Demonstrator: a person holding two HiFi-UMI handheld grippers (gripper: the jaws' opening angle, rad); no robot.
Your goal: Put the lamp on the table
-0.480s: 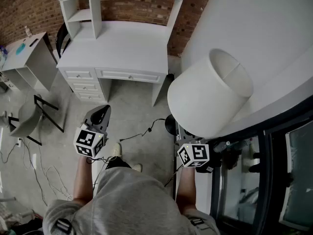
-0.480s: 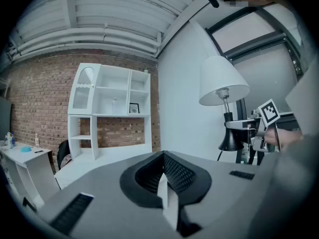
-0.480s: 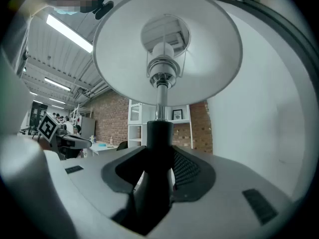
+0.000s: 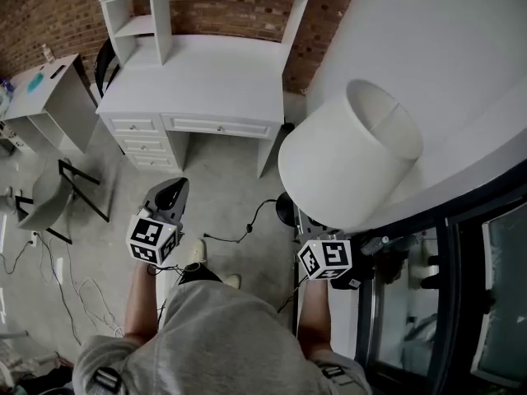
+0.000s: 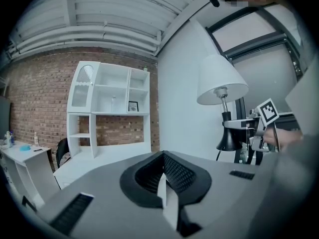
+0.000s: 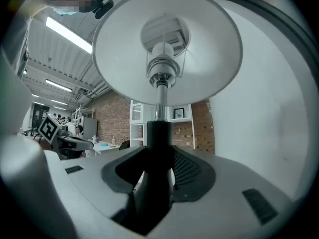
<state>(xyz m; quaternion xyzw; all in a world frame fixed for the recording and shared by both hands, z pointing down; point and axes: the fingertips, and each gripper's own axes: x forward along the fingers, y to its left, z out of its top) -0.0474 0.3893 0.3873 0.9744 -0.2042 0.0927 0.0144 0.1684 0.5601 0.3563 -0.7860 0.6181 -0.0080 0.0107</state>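
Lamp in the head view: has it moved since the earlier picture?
Yes, a little. The lamp has shifted left and slightly up in the picture, closer to the white desk, which has not moved.

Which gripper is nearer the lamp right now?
Right. The right gripper is clamped on the lamp, gripping its dark stem just below the shade. The left gripper is apart from it, off to its left over the floor, shut and empty.

White lampshade [image 4: 346, 159], black lamp stem [image 6: 158, 143], white desk [image 4: 206, 81], red brick wall [image 4: 49, 15]
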